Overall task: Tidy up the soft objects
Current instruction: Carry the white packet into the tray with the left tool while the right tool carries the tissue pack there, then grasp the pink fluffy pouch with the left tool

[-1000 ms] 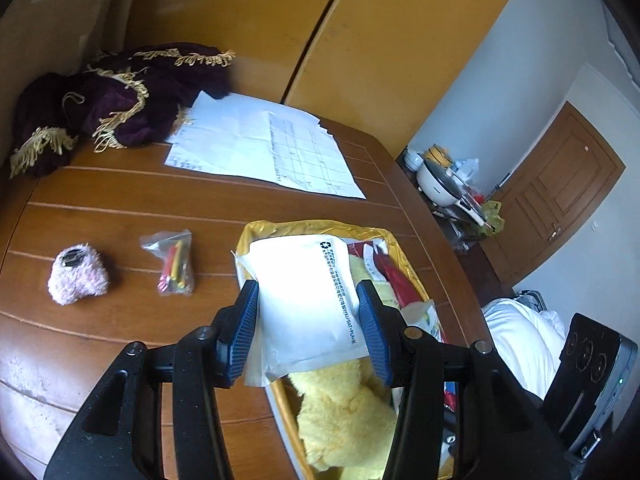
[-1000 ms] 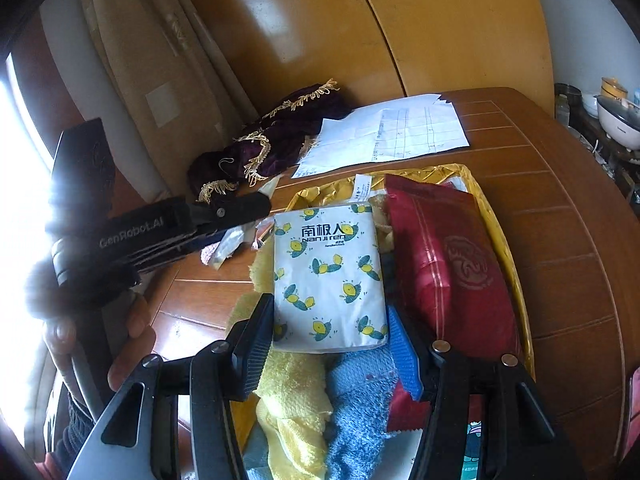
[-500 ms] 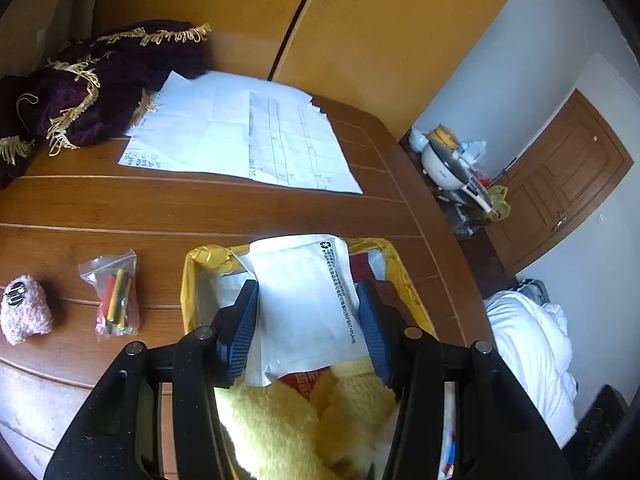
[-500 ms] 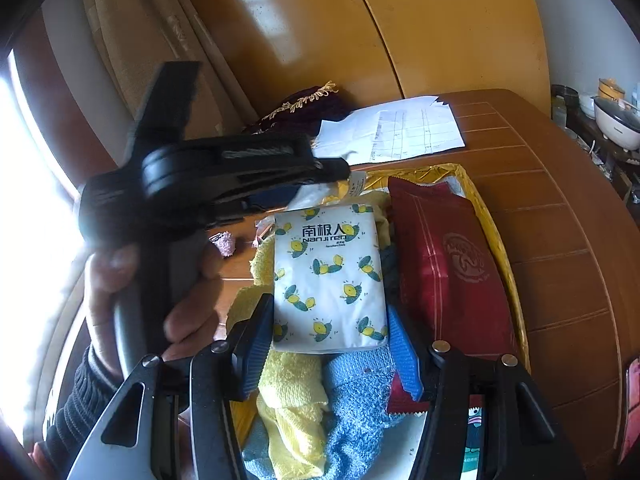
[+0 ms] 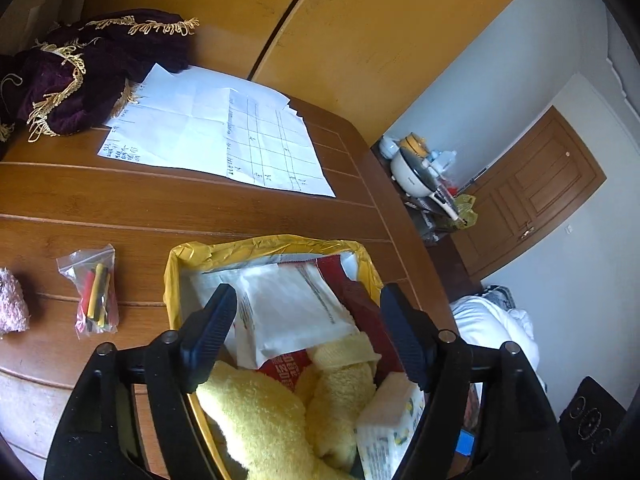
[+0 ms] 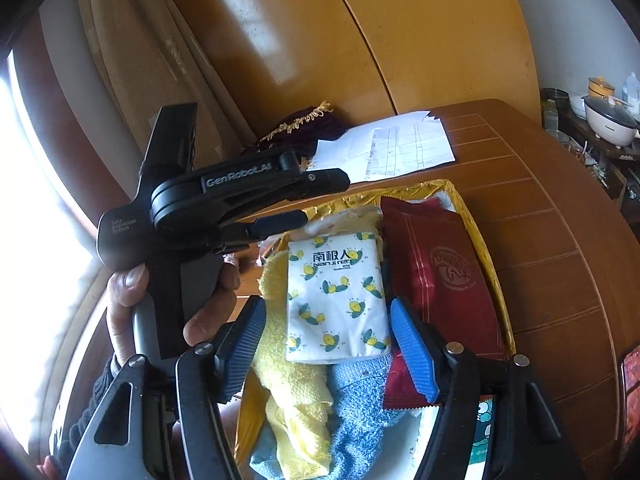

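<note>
A gold-lined tray on the wooden table holds soft items. My left gripper hangs open over it, and the white packet lies loose in the tray between its fingers. Yellow towels and a red packet lie beside the white packet. In the right wrist view my right gripper is open astride the lemon-print tissue pack, with a gap at the left pad. The pack rests on a yellow towel and a blue towel. The left gripper is held by a hand.
Left of the tray lie a small plastic bag of coloured sticks and a pink fuzzy item. Papers and a purple fringed cloth sit at the table's back. The table edge runs close on the right.
My left gripper moved over the tray, opened and let go of the white packet, which now lies in the tray. The right gripper drew back slightly from the tissue pack.
</note>
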Demonstrator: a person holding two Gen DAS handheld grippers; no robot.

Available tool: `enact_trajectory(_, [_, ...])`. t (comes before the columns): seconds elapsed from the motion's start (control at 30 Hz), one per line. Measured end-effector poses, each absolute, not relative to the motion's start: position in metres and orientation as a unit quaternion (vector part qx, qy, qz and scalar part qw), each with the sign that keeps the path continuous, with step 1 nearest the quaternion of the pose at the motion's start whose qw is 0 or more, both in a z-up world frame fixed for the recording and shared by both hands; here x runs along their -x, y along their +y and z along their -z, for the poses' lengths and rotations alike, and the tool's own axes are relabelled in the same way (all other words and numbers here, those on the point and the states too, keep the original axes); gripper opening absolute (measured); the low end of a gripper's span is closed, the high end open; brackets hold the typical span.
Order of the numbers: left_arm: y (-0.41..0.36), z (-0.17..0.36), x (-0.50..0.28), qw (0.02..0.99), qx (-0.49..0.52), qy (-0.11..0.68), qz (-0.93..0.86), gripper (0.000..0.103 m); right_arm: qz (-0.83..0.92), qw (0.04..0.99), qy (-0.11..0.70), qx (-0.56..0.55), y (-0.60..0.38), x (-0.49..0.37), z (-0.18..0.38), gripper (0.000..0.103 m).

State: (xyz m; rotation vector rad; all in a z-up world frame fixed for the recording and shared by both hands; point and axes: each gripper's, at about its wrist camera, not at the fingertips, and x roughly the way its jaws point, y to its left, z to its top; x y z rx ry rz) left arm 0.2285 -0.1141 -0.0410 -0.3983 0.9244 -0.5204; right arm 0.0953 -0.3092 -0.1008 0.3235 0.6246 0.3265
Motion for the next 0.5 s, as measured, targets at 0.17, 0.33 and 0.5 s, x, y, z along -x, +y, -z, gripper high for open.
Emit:
enact_trajectory(0.17, [-0.098,0.028,-0.213,0.848,0.196,0.426,0.247,0.074,-0.17,0.927,0.294,-0.161,-0.305,-0.09,0.095,0.072])
enact_trajectory(0.33, [-0.065,0.021,-0.188,0.853,0.213,0.413,0.237,0.074,-0.182,0.928,0.282,-0.16,-0.295,-0.086,0.089,0.074])
enact_trajectory(0.5, [-0.018,0.018,-0.171,0.87,0.227,0.39,0.195,0.074,-0.202,0.93,0.271,-0.147,-0.276,-0.084,0.074,0.075])
